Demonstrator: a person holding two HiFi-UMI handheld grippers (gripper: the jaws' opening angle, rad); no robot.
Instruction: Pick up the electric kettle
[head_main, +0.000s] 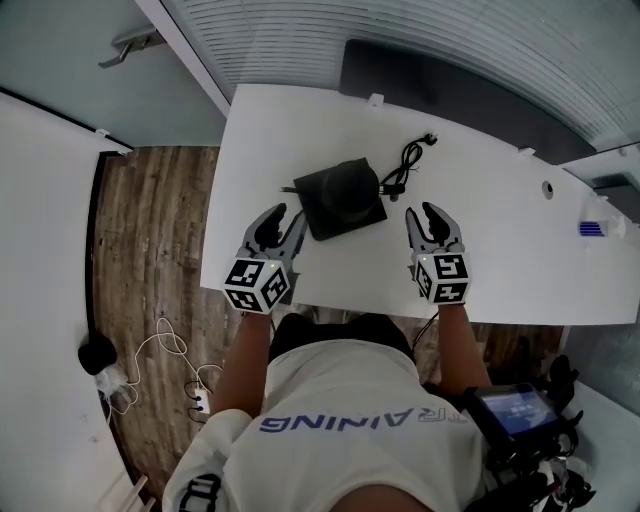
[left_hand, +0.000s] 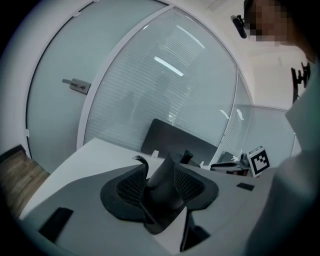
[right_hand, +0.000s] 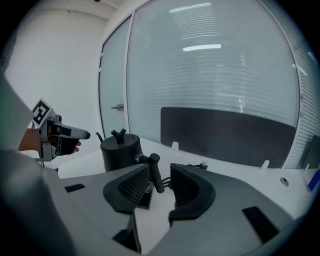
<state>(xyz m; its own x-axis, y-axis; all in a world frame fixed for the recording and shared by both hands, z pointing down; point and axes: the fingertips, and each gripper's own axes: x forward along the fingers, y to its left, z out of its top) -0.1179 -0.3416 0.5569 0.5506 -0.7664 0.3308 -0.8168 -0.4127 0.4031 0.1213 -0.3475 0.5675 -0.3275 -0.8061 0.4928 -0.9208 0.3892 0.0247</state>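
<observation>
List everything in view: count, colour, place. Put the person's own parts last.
kettle: one, black, middle of the table
base: one, black, square, under the kettle
cord: one, black, coiled right of the kettle
table: one, white, before the person
panel: one, dark, behind the table
cables: several, white, on the wooden floor at left
left gripper: one, grey, open, left of the kettle
right gripper: one, grey, open, right of the kettle

A white curved tabletop (head_main: 300, 130) spans the scene. Along its far edge stands a dark grey divider panel (head_main: 440, 90). A small blue object (head_main: 592, 229) sits at the table's right end. On the left, brown wood-plank floor (head_main: 150, 240) holds a white power strip (head_main: 202, 402).
</observation>
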